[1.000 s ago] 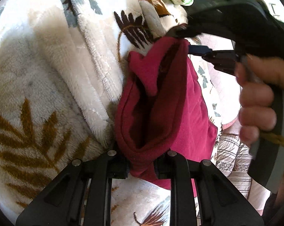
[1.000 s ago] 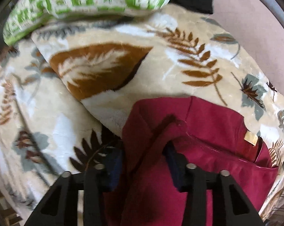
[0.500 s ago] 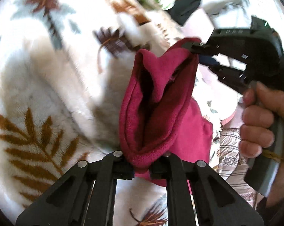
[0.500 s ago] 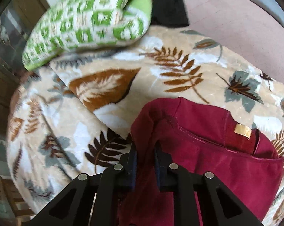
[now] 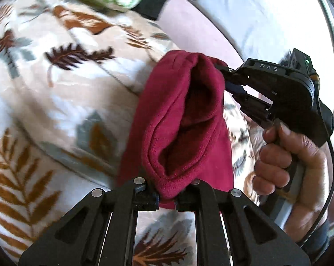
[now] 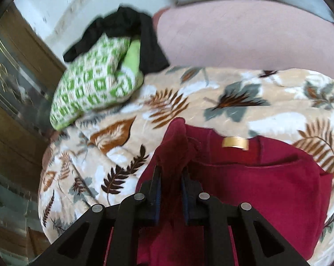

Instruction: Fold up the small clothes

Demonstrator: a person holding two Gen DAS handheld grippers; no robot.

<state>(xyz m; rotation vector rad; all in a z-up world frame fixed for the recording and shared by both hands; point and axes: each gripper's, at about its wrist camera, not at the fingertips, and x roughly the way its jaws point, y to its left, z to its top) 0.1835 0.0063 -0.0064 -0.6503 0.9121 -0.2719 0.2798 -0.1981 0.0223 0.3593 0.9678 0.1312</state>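
A small dark-red fleece garment (image 5: 178, 119) hangs stretched between both grippers above a leaf-print blanket (image 5: 56, 93). My left gripper (image 5: 167, 196) is shut on one end of its hem. My right gripper (image 5: 224, 77), seen at the right of the left wrist view with a hand on its handle, is shut on the other end. In the right wrist view the right gripper (image 6: 170, 177) pinches a bunched edge of the garment (image 6: 266, 190), whose gold label (image 6: 235, 143) shows near the neckline. The rest of the garment lies on the blanket (image 6: 233, 102).
A green-and-white patterned pillow (image 6: 93, 88) lies at the blanket's far left with black cloth (image 6: 131, 28) behind it. A pink sheet (image 6: 244, 37) covers the bed beyond. A wooden cabinet (image 6: 14, 84) stands at the left.
Both grippers have lifted the garment's edge up off the blanket and tilted upward. More of the bed, pillow and wall now shows. Both grips stay shut.
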